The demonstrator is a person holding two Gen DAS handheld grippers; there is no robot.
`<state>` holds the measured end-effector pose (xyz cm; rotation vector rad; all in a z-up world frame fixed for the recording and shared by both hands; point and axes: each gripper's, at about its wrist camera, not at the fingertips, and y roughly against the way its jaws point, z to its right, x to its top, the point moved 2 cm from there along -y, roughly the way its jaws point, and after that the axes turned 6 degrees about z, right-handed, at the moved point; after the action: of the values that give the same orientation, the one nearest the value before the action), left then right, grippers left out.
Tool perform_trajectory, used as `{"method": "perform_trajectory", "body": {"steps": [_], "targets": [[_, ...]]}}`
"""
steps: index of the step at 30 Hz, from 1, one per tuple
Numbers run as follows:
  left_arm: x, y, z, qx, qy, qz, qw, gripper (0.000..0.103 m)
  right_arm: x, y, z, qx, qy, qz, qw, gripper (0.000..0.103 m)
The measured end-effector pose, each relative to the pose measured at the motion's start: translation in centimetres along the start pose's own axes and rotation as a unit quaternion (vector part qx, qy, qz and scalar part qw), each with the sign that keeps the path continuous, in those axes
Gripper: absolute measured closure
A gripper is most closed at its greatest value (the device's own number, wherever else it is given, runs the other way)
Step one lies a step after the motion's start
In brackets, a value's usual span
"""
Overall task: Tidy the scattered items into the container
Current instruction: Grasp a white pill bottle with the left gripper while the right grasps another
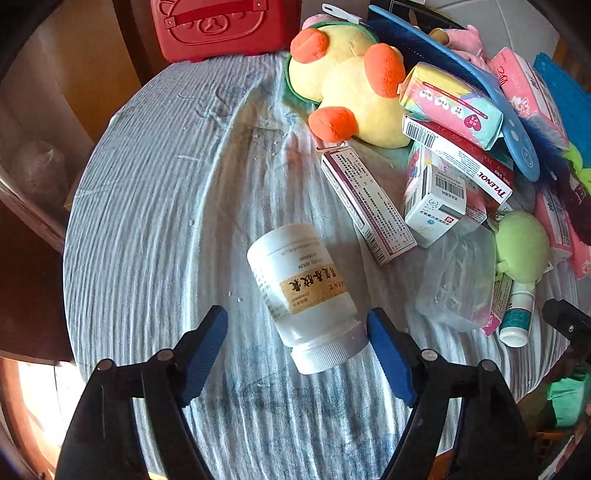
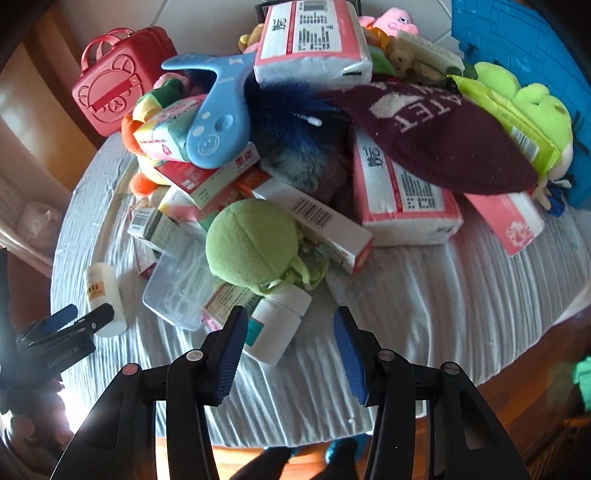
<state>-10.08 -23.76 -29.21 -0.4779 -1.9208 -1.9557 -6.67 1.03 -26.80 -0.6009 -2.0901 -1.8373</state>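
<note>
A white pill bottle [image 1: 303,291] with a tan label lies on its side on the striped cloth, cap toward me. My left gripper [image 1: 295,317] stands open astride it, the right pad close by the cap, the left pad well clear. A small white bottle with a teal label [image 2: 277,325] lies at the edge of the pile. My right gripper [image 2: 290,315] is open around it, its left pad next to the bottle and its right pad apart from it. The left gripper [image 2: 66,325] also shows at the left edge of the right wrist view.
A heap covers the far side of the round table [image 2: 424,306]: yellow plush [image 1: 354,92], green plush ball [image 2: 251,243], medicine boxes [image 1: 369,206], tissue packs [image 2: 402,199], maroon hat [image 2: 443,140], clear plastic box [image 2: 181,291]. Red case [image 1: 221,29] at back left, blue crate [image 2: 517,55] at back right.
</note>
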Motion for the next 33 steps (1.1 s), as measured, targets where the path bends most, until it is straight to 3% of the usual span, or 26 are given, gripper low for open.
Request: {"method": "perform_trajectory", "body": {"steps": [5, 7, 8, 19, 25, 33], "targets": [[0.1, -1.5, -0.3, -0.008, -0.012, -0.011, 0.9998, 0.033, -0.5, -1.6, -1.0, -0.01, -0.006, -0.012, 1.0, 0.055], [0.0, -2.0, -0.1, -0.016, -0.016, -0.018, 0.9996, 0.054, -0.9, -2.7, -1.3, -0.018, -0.008, -0.024, 1.0, 0.063], [-0.1, -2.1, -0.1, -0.021, -0.018, -0.019, 0.9994, 0.058, -1.1, -3.0, -1.2, -0.022, -0.008, -0.025, 0.999, 0.064], [-0.5, -0.7, 1.4, -0.025, -0.047, -0.004, 0.9986, 0.057, -1.4, -3.5, -0.3, -0.045, 0.0, -0.032, 0.998, 0.068], [0.1, 3.5, 2.1, -0.027, -0.062, 0.052, 0.9963, 0.057, -1.3, -0.9, -0.1, -0.039, 0.015, -0.02, 0.999, 0.069], [3.1, 9.3, 4.9, -0.065, -0.084, 0.12, 0.987, 0.057, 0.5, 5.4, 1.3, -0.027, 0.017, 0.034, 0.999, 0.069]]}}
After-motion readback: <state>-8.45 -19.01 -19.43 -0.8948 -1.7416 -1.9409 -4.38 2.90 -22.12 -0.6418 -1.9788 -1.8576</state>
